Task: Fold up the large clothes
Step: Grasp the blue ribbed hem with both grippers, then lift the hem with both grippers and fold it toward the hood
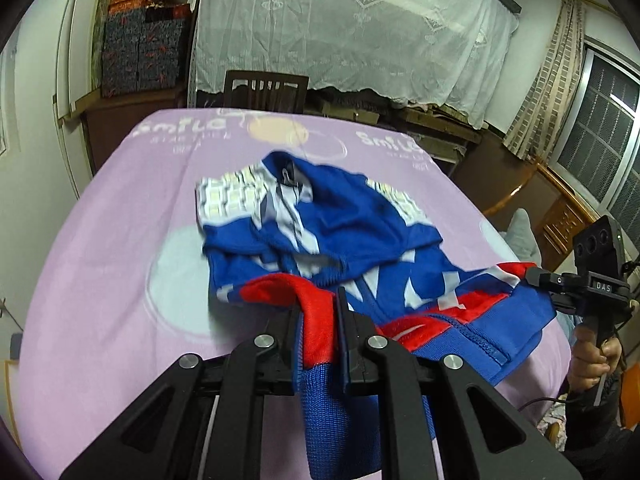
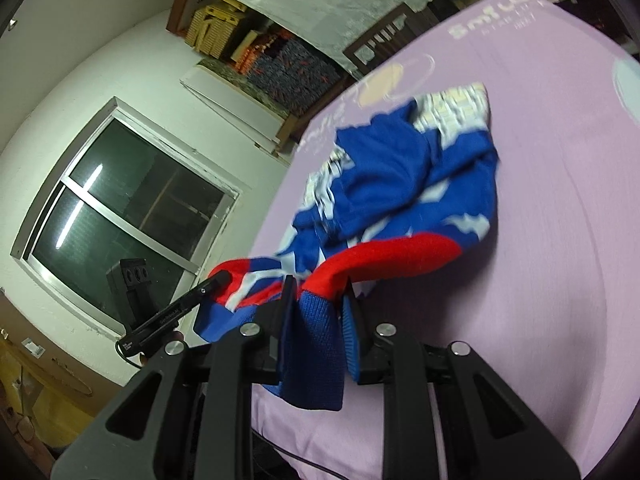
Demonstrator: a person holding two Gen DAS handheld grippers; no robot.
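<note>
A blue, red and white knitted sweater lies bunched on the pink cloth-covered table. My left gripper is shut on its red and blue hem near the table's front edge. My right gripper is shut on another part of the same hem, and the cloth hangs down between its fingers. The right gripper also shows in the left wrist view at the right, pinching the hem, and the left gripper shows in the right wrist view at the left. The hem is stretched between the two and lifted off the table.
A dark wooden chair stands behind the table's far edge. A white lace cloth covers shelving at the back. Patterned boxes are stacked at the back left. A window and wooden furniture are at the right.
</note>
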